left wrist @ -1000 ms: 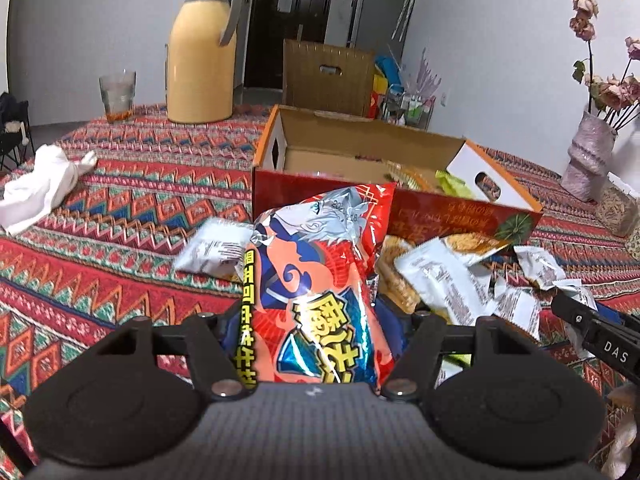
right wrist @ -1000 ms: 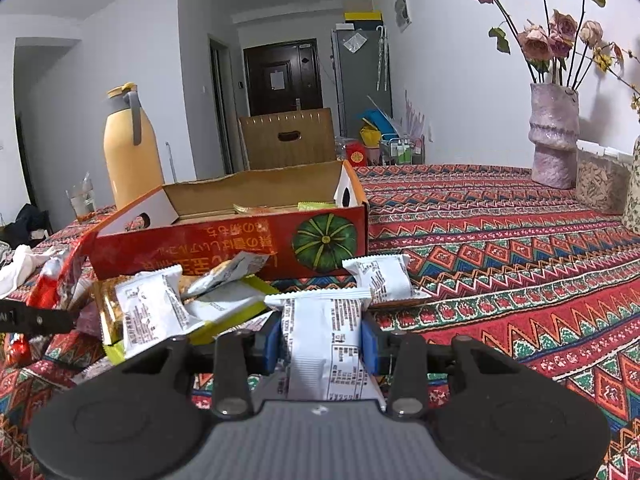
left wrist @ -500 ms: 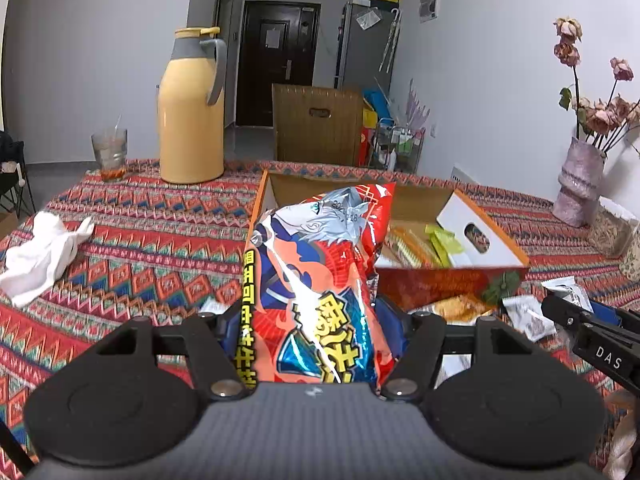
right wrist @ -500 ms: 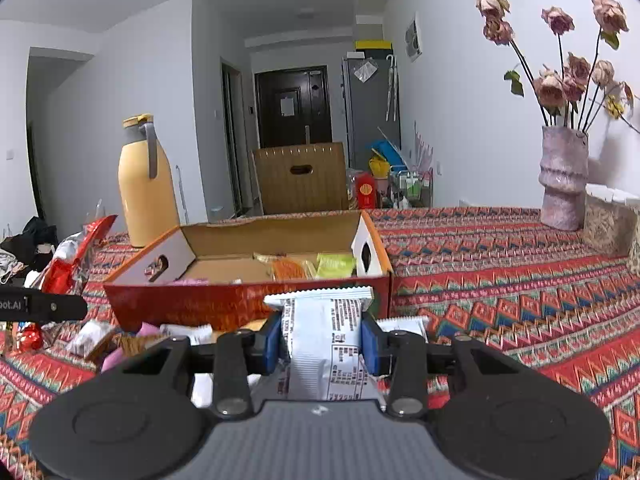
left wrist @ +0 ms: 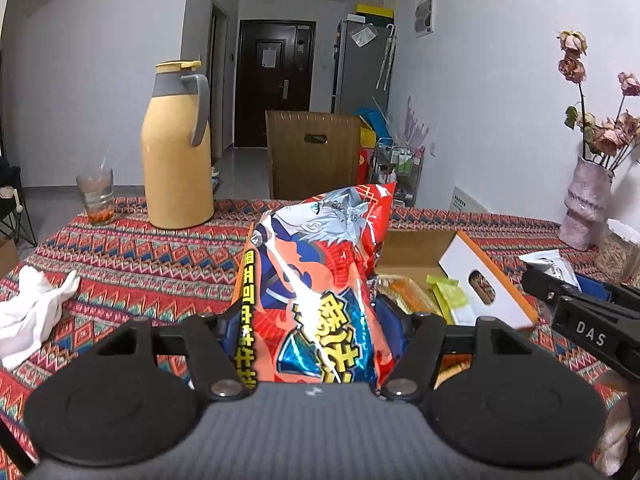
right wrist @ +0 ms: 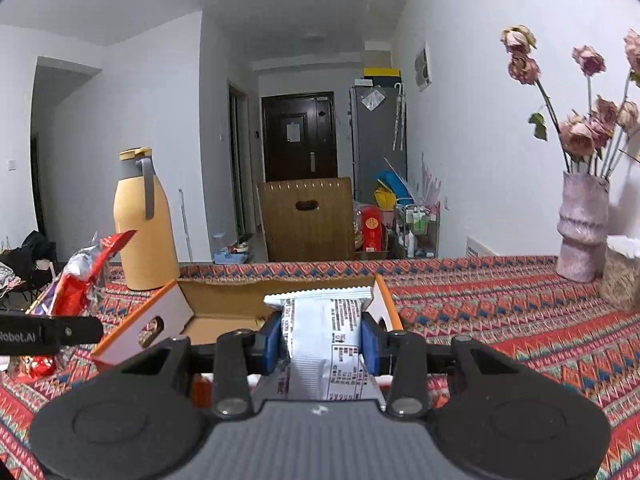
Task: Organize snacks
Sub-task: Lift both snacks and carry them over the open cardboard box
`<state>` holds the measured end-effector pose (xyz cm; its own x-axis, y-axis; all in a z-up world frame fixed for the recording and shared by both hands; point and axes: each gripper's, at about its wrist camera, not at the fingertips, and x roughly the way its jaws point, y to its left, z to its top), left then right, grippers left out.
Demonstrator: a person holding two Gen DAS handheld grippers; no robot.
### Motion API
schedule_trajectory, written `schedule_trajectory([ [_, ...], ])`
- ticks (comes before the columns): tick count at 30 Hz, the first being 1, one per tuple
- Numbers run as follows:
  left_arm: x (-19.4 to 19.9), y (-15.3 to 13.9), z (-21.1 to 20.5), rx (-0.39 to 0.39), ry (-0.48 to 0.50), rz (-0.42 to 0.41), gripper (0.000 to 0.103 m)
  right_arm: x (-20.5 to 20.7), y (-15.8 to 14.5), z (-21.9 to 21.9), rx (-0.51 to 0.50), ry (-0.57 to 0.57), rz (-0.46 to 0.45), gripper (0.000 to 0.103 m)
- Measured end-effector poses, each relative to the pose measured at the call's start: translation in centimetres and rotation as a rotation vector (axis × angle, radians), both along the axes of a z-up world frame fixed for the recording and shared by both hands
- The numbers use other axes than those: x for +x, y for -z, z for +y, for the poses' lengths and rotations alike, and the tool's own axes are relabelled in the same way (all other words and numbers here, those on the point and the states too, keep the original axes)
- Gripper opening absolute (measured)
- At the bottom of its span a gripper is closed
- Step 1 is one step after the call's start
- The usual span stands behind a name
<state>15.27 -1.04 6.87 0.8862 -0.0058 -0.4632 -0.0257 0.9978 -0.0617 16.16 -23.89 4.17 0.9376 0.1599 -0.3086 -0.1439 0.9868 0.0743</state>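
Two snacks heading for the cardboard box [right wrist: 224,300]

Left hand-held gripper [left wrist: 316,320] is pinching a chip bag [left wrist: 316,280], right hand-held gripper [right wrist: 322,340] a white packet [right wrist: 320,332]; releasing well inside the walls looks wisest.

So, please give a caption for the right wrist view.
Right tongs hold a white snack packet before the open cardboard box.

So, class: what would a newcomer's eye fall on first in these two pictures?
The big red and blue foil snack bag, clamped upright in the left gripper over the open orange cardboard box. Next, the small white snack packet in the right gripper, and the tall yellow thermos jug behind.
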Motion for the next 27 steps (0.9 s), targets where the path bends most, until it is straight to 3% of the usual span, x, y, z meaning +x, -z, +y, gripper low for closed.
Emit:
schedule_trajectory([
  [16,7.7,1.0,1.1,0.002,-0.077,0.003,0.066,8.7,1.1,2.2,0.010,-0.009,0.044,0.039],
  [27,10.0,4.0,1.6,0.008,-0.084,0.036,0.066,10.2,4.3,2.8,0.020,-0.027,0.101,0.039],
])
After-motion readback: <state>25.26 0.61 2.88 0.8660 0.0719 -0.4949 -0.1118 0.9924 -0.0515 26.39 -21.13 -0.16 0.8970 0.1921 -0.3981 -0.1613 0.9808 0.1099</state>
